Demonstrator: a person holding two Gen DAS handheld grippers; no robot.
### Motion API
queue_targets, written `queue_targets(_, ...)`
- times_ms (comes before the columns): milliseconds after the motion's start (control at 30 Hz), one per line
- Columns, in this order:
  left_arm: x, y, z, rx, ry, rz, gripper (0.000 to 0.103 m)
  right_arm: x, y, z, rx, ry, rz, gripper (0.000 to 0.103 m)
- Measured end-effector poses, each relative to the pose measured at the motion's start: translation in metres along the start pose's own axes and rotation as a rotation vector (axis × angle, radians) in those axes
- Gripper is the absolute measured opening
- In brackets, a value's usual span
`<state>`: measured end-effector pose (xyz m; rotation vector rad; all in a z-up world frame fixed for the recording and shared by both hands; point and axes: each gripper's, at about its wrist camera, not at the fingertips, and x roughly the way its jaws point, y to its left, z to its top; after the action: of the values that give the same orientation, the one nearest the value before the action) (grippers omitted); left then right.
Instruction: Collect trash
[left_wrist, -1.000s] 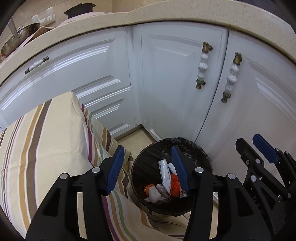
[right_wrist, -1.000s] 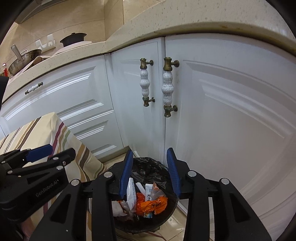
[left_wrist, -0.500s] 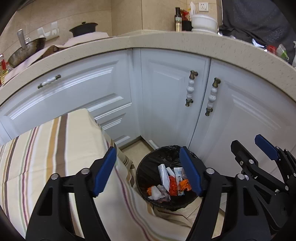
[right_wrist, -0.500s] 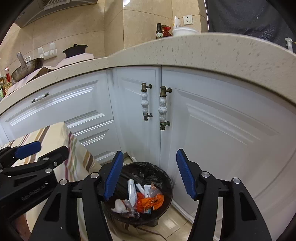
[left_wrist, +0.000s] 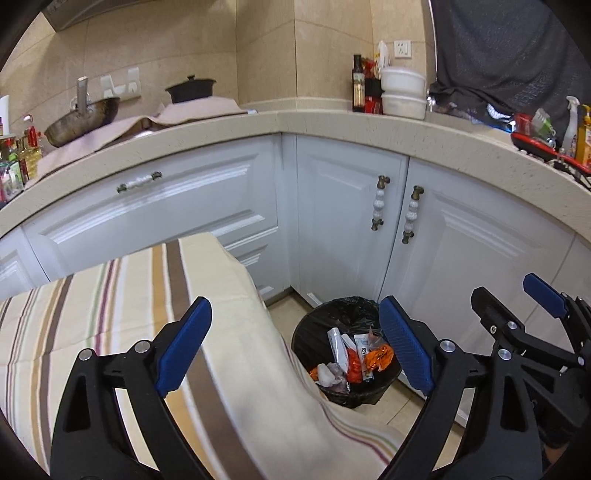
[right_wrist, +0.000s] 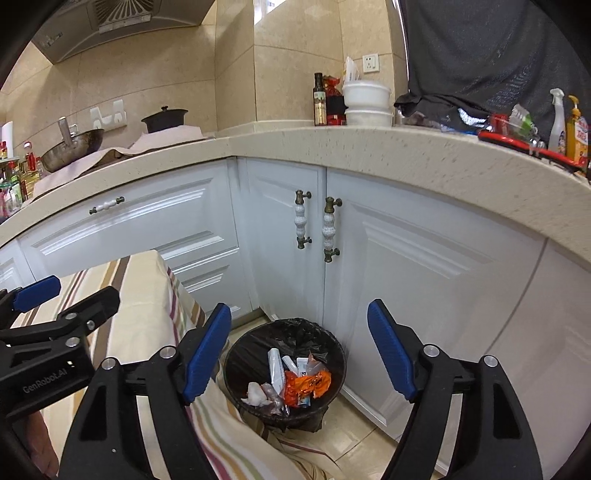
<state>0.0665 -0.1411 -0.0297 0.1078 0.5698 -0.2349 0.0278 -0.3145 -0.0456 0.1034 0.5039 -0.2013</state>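
Note:
A round black-lined trash bin (left_wrist: 306, 332) stands on the floor at the cabinet corner. It holds orange wrappers (left_wrist: 378, 356), a white tube and crumpled scraps. My left gripper (left_wrist: 295, 349) hovers above and short of the bin, its jaws opening with nothing between them. In the right wrist view the same bin (right_wrist: 332, 343) and its orange wrappers (right_wrist: 306, 384) lie below my right gripper (right_wrist: 299, 352), whose jaws are also opening and empty. Each gripper shows in the other's view: the right gripper (left_wrist: 508, 291) at the right edge, the left gripper (right_wrist: 74, 295) at the left edge.
A striped cloth (left_wrist: 110, 314) covers a surface left of the bin and drapes to the floor. White cabinet doors (left_wrist: 343, 221) with ceramic handles stand behind. The countertop (left_wrist: 406, 129) carries a wok, a black pot, bottles and white tubs. A person in dark clothing (right_wrist: 480, 55) stands behind.
Both grippers have risen and drawn back from the bin, which now looks smaller. Their jaws have spread wider. The countertop and wall have come into view.

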Motion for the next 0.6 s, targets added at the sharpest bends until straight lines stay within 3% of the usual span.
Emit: queue_targets(600, -0.1, 0.027, 0.0, -0.029, -0.125, -0.051, 0.091, -0.094, 0.023, 0.005, -0.041, -0.098, -0.039, 0.08)
